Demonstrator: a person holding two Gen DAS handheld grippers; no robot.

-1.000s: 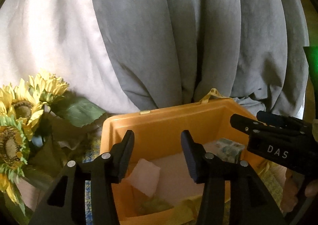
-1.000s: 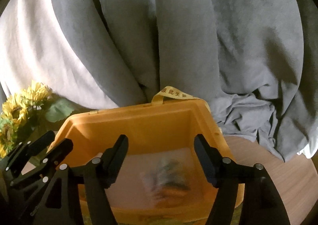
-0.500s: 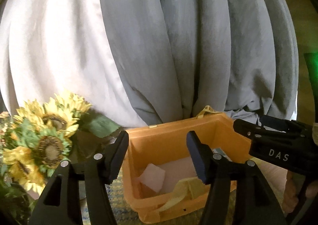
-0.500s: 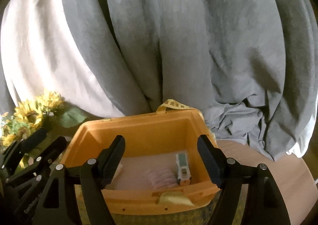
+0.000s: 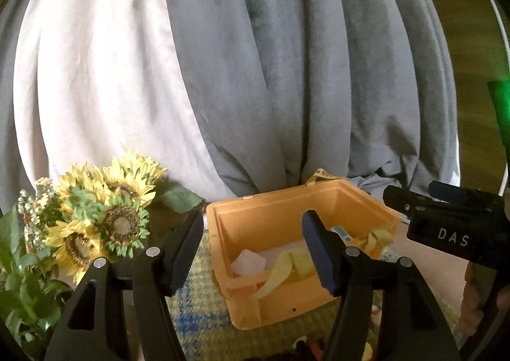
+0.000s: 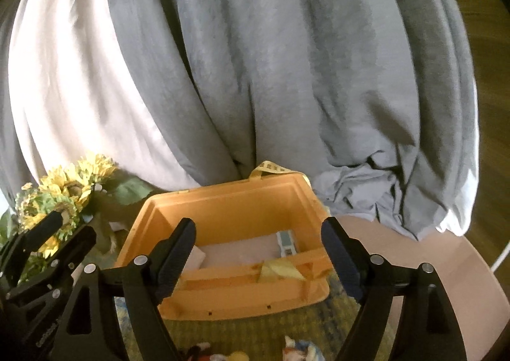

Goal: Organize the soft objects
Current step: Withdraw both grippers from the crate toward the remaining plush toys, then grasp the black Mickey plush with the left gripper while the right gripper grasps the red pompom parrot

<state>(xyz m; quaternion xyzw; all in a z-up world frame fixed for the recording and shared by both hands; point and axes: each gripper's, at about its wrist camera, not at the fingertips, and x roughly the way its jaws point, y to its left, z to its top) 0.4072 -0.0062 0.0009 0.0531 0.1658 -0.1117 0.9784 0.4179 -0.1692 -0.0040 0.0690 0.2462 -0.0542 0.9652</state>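
Observation:
An orange bin [image 5: 274, 220] [image 6: 229, 211] stands on a checked mat. Inside it lie a white soft square [image 5: 248, 263] [image 6: 196, 257], a small blue-green packet [image 6: 286, 243] and a yellow strap [image 5: 283, 268] over the front wall [image 6: 280, 270]. My left gripper [image 5: 253, 249] is open and empty, in front of and above the bin. My right gripper [image 6: 258, 252] is open and empty, also before the bin; it shows at the right of the left wrist view [image 5: 446, 220]. Small plush toys [image 6: 299, 351] peek in at the bottom edge.
A sunflower bunch [image 5: 105, 217] [image 6: 63, 192] stands left of the bin. Grey and white curtains [image 5: 287, 74] [image 6: 255, 74] hang close behind. A round wooden tabletop [image 6: 446, 262] extends to the right. The checked mat [image 5: 197, 313] lies under the bin.
Both grippers have pulled back and up from the bin, which now looks smaller and farther. A packet seen blurred mid-drop a second ago now lies in the bin. Both stay open.

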